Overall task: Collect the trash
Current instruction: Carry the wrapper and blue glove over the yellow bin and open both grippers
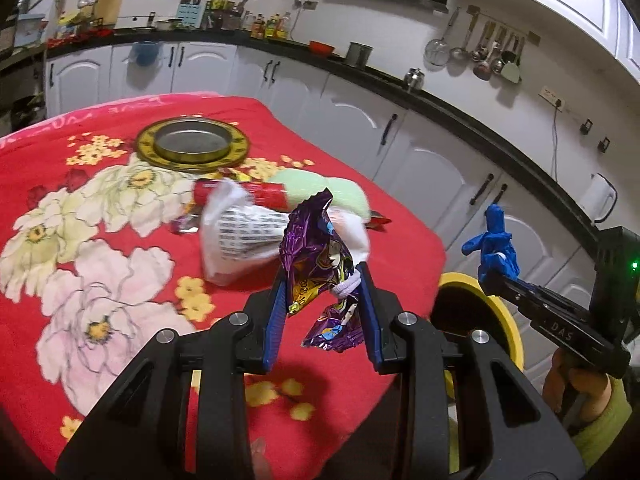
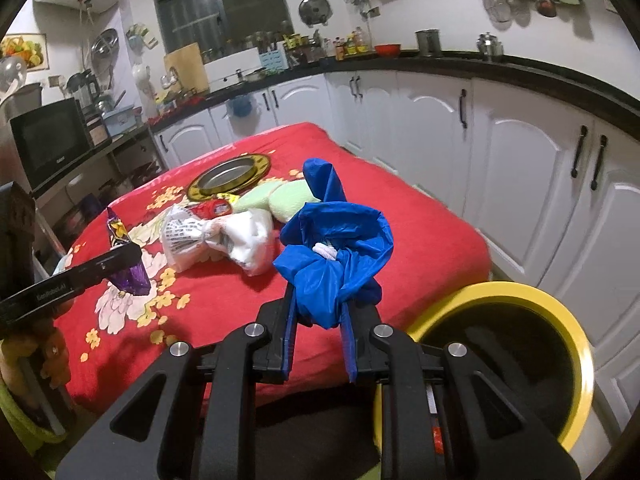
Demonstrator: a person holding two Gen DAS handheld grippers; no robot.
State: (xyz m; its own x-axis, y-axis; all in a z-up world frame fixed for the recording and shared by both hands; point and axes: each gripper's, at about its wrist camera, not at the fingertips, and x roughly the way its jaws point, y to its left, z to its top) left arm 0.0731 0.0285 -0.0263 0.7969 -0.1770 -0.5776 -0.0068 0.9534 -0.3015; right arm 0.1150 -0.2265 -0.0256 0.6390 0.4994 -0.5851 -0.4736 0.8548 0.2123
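Your left gripper (image 1: 324,280) grips a crumpled purple foil wrapper (image 1: 316,256); its blue pads press on the wrapper from both sides, and the wrapper hangs above the red flowered cloth (image 1: 120,208) near the table's edge. Your right gripper (image 2: 320,304) grips a bunched blue plastic bag (image 2: 336,248), tied with a small white band; its jaws are closed on the lower part of the bag. In the left wrist view you see the same bag (image 1: 494,240) raised beside the table, just above the bin.

The yellow-rimmed bin (image 2: 576,344) stands on the floor at the table's corner, its dark inside open upward. Both pieces of trash are in the air, not inside it.

On the cloth there lie more things: a white plastic bag with black print (image 2: 212,240), tied in the middle, a red tube-shaped packet (image 1: 240,192) behind it, and a pale green sponge-like item (image 2: 280,198) touching the packet's end. Farther back rests a round metal dish with a yellow patterned rim (image 1: 192,144). White cabinets (image 2: 500,152) run along the wall.
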